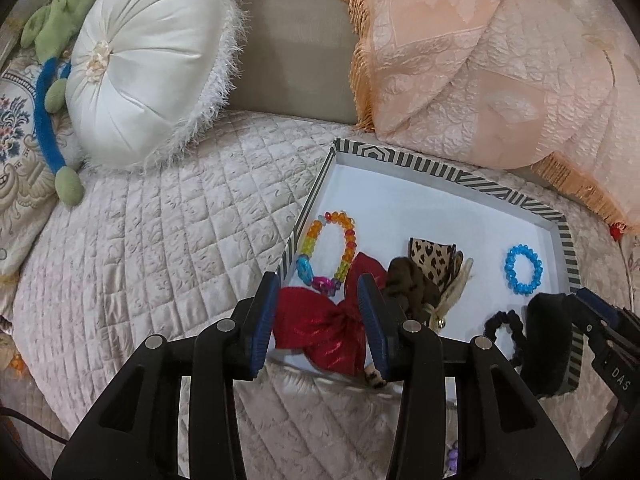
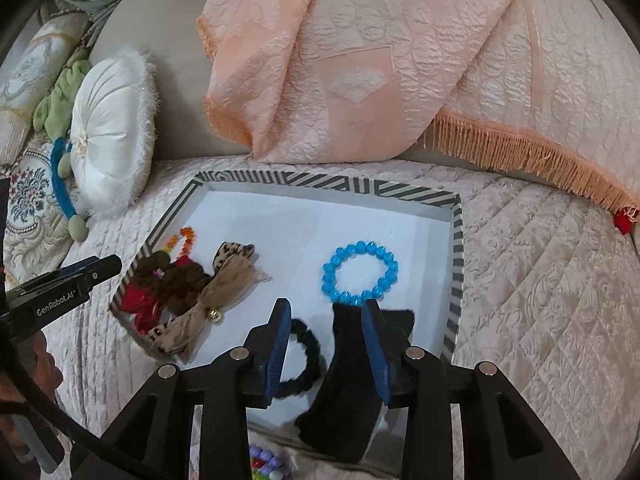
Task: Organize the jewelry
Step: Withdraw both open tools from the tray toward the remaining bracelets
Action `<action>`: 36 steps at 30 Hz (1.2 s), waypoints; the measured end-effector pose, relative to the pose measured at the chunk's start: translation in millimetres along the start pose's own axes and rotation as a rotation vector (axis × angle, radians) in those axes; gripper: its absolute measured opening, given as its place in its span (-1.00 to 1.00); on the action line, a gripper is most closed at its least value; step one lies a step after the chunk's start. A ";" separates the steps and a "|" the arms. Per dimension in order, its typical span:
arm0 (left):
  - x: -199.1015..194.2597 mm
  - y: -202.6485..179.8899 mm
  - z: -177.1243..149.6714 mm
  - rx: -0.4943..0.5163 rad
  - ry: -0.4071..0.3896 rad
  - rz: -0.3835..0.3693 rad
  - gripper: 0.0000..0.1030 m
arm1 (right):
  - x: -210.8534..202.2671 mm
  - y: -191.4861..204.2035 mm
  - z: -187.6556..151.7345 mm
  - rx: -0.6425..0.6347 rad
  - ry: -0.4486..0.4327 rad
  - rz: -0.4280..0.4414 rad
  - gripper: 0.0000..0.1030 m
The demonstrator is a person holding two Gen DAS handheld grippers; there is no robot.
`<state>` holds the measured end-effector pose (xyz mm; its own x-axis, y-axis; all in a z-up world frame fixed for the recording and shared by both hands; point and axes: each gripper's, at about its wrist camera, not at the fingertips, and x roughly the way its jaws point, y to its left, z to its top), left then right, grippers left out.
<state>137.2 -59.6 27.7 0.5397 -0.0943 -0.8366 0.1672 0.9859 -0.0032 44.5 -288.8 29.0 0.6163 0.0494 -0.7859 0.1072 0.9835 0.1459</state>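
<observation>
Left wrist view: left gripper fingers apart over red bow, nothing clamped.
Right gripper: fingers apart, black cloth loose between.
Advice: lift both straight off tray.

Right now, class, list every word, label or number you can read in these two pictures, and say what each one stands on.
"GenRobot.AI" in white letters on the black body of the left gripper, seen from the right wrist view.
"DAS" in white letters on the black body of the right gripper, seen from the left wrist view; the rest of that marking is cut off by the picture's edge.
No other text shows: the striped box carries only a pattern.
</observation>
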 end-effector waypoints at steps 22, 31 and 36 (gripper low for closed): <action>-76.1 -10.3 -73.9 0.038 -0.040 -0.039 0.00 | -73.4 37.0 -63.3 -0.039 -0.033 0.050 -0.23; -104.4 -20.4 -109.1 0.060 -0.053 -0.080 0.06 | -98.1 40.3 -98.5 -0.021 -0.035 0.065 -0.16; -118.2 -24.9 -128.3 0.066 -0.071 -0.096 0.16 | -108.2 41.0 -115.2 -0.017 -0.033 0.073 0.02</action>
<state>-36.6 -55.3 56.4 0.5750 -0.1993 -0.7935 0.2738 0.9608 -0.0429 -107.7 -233.8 50.8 0.6475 0.1151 -0.7533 0.0484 0.9803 0.1915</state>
